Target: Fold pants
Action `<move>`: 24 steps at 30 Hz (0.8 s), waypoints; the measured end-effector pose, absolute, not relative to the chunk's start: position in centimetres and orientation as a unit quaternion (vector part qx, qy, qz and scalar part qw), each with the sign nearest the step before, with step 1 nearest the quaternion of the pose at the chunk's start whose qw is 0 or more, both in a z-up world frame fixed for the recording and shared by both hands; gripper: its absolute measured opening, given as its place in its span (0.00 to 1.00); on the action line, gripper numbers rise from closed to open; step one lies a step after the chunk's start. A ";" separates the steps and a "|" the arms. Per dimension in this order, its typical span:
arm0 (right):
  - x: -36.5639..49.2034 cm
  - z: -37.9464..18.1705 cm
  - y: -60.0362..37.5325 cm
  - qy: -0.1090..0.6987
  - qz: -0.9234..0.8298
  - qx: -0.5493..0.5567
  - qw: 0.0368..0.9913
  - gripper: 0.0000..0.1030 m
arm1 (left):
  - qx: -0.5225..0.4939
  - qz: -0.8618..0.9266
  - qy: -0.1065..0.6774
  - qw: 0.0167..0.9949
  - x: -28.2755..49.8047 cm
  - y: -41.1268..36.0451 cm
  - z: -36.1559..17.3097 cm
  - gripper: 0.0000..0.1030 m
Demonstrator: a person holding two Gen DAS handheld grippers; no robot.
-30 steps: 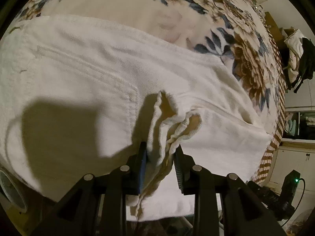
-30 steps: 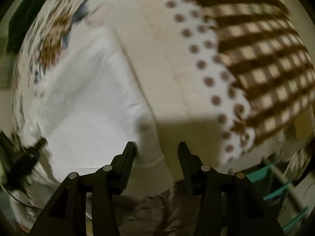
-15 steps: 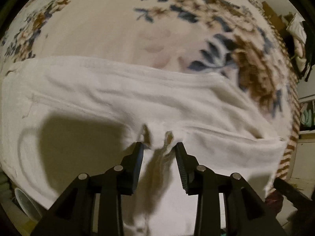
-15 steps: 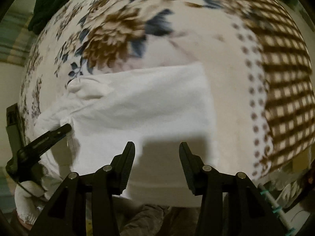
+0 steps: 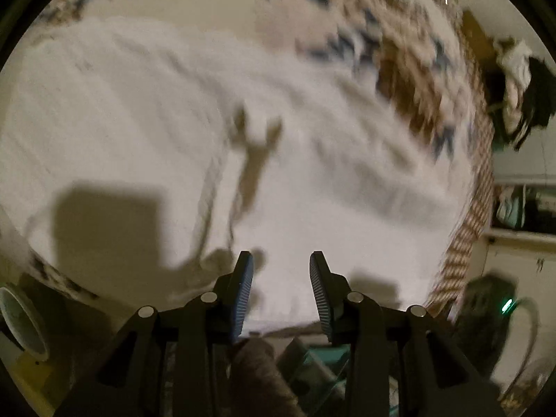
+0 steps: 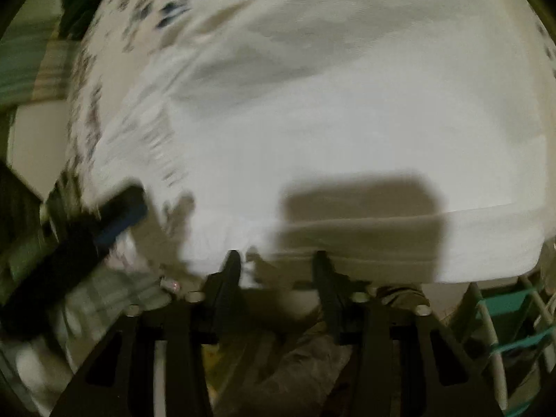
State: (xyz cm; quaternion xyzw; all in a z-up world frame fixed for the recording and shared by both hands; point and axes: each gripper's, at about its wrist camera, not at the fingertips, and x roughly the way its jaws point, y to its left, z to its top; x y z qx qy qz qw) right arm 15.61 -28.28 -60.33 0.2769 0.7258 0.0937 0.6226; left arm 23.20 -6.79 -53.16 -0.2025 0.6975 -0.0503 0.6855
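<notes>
1. We look down on a bed whose floral cover [image 5: 410,80] has brown and blue blooms and a checked brown border [image 5: 462,243] along its edge; both views are blurred.
2. The white pants [image 5: 139,121] lie flat on this cover, folded into a broad panel, with a seam and a small puckered ridge near their middle in the left wrist view.
3. In the right wrist view the pants [image 6: 347,132] fill most of the picture, a folded edge running along their near side.
4. Our left claw [image 5: 281,274] sits just above the near edge of the pants, its blue-padded fingers [image 5: 245,278] set wide apart with nothing between them.
5. Our right claw [image 6: 276,271] hovers at the near edge of the pants too, jaws wide and holding nothing.
6. Left of the pants in the right view, the other claw appears as a dark blur.
7. Beyond the pants, on the right in the left view, clothes [image 5: 517,80] hang in a heap.
</notes>
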 end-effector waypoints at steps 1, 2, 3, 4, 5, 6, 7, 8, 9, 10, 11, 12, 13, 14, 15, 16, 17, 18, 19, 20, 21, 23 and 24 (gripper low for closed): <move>15.5 -60.8 -28.6 0.728 0.080 0.278 0.622 0.16 | -0.187 -0.050 0.712 0.675 22.8 -7.3 -54.5 0.30; 15.4 -61.2 -28.9 0.730 0.066 0.277 0.621 0.04 | -0.181 -0.048 0.718 0.670 22.6 -7.5 -55.2 0.30; 15.2 -61.4 -29.6 0.731 0.049 0.279 0.620 0.00 | -0.182 -0.047 0.721 0.667 22.3 -7.3 -56.0 0.29; 15.0 -61.7 -30.2 0.731 0.041 0.285 0.619 0.00 | -0.188 -0.051 0.718 0.669 22.2 -6.9 -56.3 0.29; 14.7 -61.7 -30.9 0.731 0.032 0.283 0.620 0.00 | -0.191 -0.054 0.716 0.669 22.3 -6.7 -56.5 0.27; 14.5 -61.8 -31.4 0.730 0.027 0.282 0.622 0.00 | -0.198 -0.054 0.716 0.667 22.3 -6.4 -56.5 0.26; 14.3 -61.8 -32.2 0.728 0.017 0.284 0.623 0.00 | -0.209 -0.055 0.716 0.664 22.4 -6.1 -56.6 0.26; 14.1 -62.0 -32.8 0.727 0.013 0.291 0.621 0.00 | -0.212 -0.057 0.717 0.662 22.4 -5.9 -56.7 0.26; 14.3 -62.1 -32.9 0.727 0.011 0.297 0.619 0.00 | -0.214 -0.060 0.717 0.661 22.2 -5.3 -56.8 0.26; 14.3 -62.3 -33.3 0.725 0.006 0.304 0.618 0.00 | -0.217 -0.061 0.718 0.659 22.3 -5.2 -56.8 0.26; 14.2 -62.3 -33.6 0.724 0.002 0.307 0.617 0.00 | -0.218 -0.060 0.719 0.657 22.3 -5.2 -56.6 0.26; 14.1 -62.1 -33.5 0.725 -0.003 0.310 0.615 0.00 | -0.218 -0.057 0.721 0.655 22.4 -5.1 -56.3 0.26; 14.2 -61.7 -33.2 0.726 -0.005 0.306 0.616 0.00 | -0.217 -0.052 0.718 0.659 22.4 -4.9 -55.6 0.26; 14.5 -61.0 -32.5 0.723 0.004 0.296 0.624 0.01 | -0.215 -0.051 0.709 0.670 22.6 -4.8 -54.6 0.26; 14.9 -60.2 -31.8 0.714 0.028 0.299 0.632 0.01 | -0.214 -0.055 0.702 0.677 22.6 -5.0 -54.0 0.26; 15.4 -59.8 -31.4 0.708 0.047 0.305 0.635 0.01 | -0.215 -0.060 0.699 0.679 22.7 -5.4 -53.6 0.27; 15.7 -59.6 -30.4 0.708 0.064 0.303 0.634 0.01 | -0.218 -0.068 0.701 0.675 22.8 -6.0 -53.6 0.27; 16.0 -59.9 -29.3 0.714 0.074 0.296 0.631 0.01 | -0.217 -0.072 0.705 0.671 22.8 -6.5 -54.0 0.27; 16.2 -60.4 -28.5 0.718 0.078 0.296 0.626 0.01 | -0.214 -0.075 0.711 0.666 22.7 -7.0 -54.5 0.27; 16.3 -61.4 -27.9 0.726 0.077 0.295 0.616 0.01 | -0.209 -0.073 0.718 0.660 22.6 -7.6 -55.3 0.27; 16.2 -62.3 -27.9 0.734 0.065 0.290 0.611 0.00 | -0.204 -0.070 0.724 0.655 22.5 -7.8 -56.0 0.27; 16.2 -63.0 -28.6 0.730 0.051 0.298 0.613 0.00 | -0.207 -0.067 0.728 0.650 22.3 -7.5 -56.7 0.26; 16.1 -62.8 -29.6 0.726 0.039 0.302 0.617 0.00 | -0.211 -0.069 0.727 0.650 22.3 -7.3 -56.8 0.26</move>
